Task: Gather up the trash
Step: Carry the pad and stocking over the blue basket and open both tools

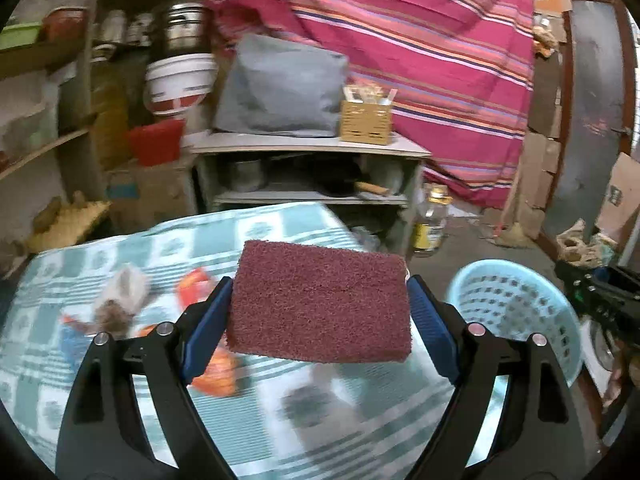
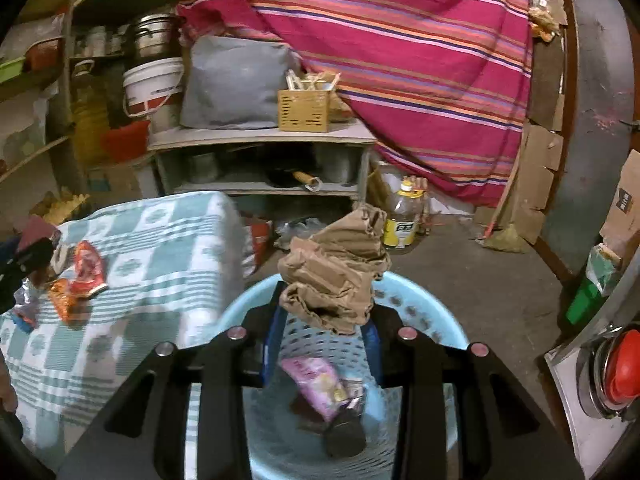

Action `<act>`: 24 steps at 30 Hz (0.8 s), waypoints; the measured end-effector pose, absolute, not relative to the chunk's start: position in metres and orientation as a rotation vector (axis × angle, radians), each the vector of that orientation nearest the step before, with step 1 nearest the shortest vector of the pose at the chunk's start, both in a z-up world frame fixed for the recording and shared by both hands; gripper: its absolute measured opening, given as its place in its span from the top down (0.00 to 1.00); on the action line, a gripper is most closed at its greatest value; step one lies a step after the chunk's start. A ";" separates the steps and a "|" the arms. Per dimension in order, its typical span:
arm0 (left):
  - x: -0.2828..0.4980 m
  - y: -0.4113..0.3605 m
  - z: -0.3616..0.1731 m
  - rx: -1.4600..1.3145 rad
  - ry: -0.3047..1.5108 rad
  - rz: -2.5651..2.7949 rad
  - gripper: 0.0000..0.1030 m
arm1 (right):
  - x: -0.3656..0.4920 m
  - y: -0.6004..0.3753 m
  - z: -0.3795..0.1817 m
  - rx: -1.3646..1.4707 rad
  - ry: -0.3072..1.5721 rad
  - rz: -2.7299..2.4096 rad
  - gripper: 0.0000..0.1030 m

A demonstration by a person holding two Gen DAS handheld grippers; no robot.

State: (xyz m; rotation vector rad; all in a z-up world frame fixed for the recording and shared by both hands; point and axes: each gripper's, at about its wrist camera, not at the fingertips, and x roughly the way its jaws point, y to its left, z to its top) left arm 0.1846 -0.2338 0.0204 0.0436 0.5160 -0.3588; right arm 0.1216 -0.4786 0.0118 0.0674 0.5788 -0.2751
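Note:
My left gripper [image 1: 320,308] is shut on a maroon scouring pad [image 1: 320,300], its blue pads [image 1: 208,328] pressing both short sides, above a table with a green-and-white checked cloth [image 1: 120,248]. Orange wrappers [image 1: 216,376] and a crumpled tissue [image 1: 124,292] lie on that cloth. My right gripper [image 2: 326,320] is shut on a crumpled brown paper wad [image 2: 336,272], held over a light blue perforated basket [image 2: 424,312]. A pink wrapper [image 2: 316,384] and a dark item [image 2: 344,436] lie in the basket. The basket [image 1: 516,304] also shows right of the table in the left wrist view.
Behind stand a grey shelf unit [image 2: 260,136] with a wicker box [image 2: 304,112] and grey cushion [image 2: 236,84], a white bucket [image 2: 152,84], a striped pink cloth [image 2: 400,60] and an oil bottle [image 2: 404,220] on the floor. Red-orange wrappers [image 2: 86,272] lie on the checked cloth.

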 end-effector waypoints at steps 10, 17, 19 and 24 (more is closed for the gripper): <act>0.185 -0.338 0.001 0.092 0.528 -0.498 0.19 | 0.116 -0.516 0.009 0.059 0.569 -0.319 0.66; 0.187 -0.374 -0.015 0.109 0.554 -0.536 0.19 | 0.122 -0.531 0.002 0.085 0.585 -0.332 0.66; 0.189 -0.381 -0.018 0.111 0.562 -0.541 0.19 | 0.122 -0.534 0.001 0.100 0.588 -0.341 0.66; 0.194 -0.397 -0.021 0.116 0.582 -0.575 0.18 | 0.122 -0.545 -0.002 0.158 0.596 -0.360 0.66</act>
